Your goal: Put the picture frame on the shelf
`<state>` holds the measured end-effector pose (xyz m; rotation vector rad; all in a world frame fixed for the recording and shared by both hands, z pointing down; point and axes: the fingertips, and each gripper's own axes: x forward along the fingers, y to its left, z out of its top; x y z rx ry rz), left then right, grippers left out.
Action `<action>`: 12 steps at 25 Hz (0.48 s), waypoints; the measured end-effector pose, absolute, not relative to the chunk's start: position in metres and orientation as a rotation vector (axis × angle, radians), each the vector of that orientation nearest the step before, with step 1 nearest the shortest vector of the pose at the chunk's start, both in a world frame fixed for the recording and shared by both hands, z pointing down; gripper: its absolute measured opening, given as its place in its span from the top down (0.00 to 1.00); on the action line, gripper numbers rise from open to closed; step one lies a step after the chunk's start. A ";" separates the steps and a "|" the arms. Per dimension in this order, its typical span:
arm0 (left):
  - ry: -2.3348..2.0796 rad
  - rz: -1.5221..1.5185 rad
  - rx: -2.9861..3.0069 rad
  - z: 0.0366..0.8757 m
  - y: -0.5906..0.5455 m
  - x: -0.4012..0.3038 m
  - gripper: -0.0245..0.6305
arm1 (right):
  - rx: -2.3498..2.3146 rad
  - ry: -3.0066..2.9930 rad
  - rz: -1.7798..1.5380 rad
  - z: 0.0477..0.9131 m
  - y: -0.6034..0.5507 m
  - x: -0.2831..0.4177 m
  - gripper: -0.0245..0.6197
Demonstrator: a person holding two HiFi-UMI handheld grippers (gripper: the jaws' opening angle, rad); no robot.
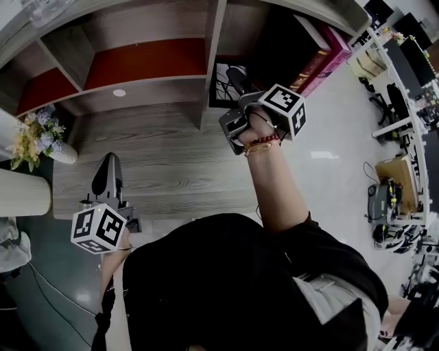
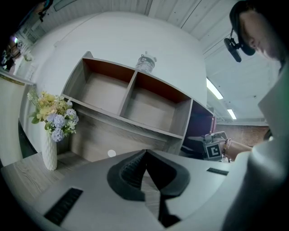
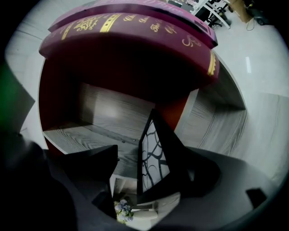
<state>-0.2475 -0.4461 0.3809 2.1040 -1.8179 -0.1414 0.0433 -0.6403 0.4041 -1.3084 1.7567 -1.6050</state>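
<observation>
The person is wearing a black short-sleeved top [image 1: 226, 281], which is filling the lower middle of the head view, and a string of red-brown beads [image 1: 263, 142] at one wrist, upper middle. The right gripper [image 1: 232, 77] and the left gripper [image 1: 108, 164] are showing dark grey moulded bodies, each carrying a white cube printed with black square markers.

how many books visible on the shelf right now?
2. A maroon book with gold lettering and a pinker book right behind it, both in the shelf compartment where the picture frame stands. More may be hidden in the dark there.
</observation>
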 end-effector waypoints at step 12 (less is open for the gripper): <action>-1.840 -0.142 2.076 0.384 -0.452 -0.249 0.94 | -1.316 1.739 -1.566 0.402 -0.661 0.049 0.29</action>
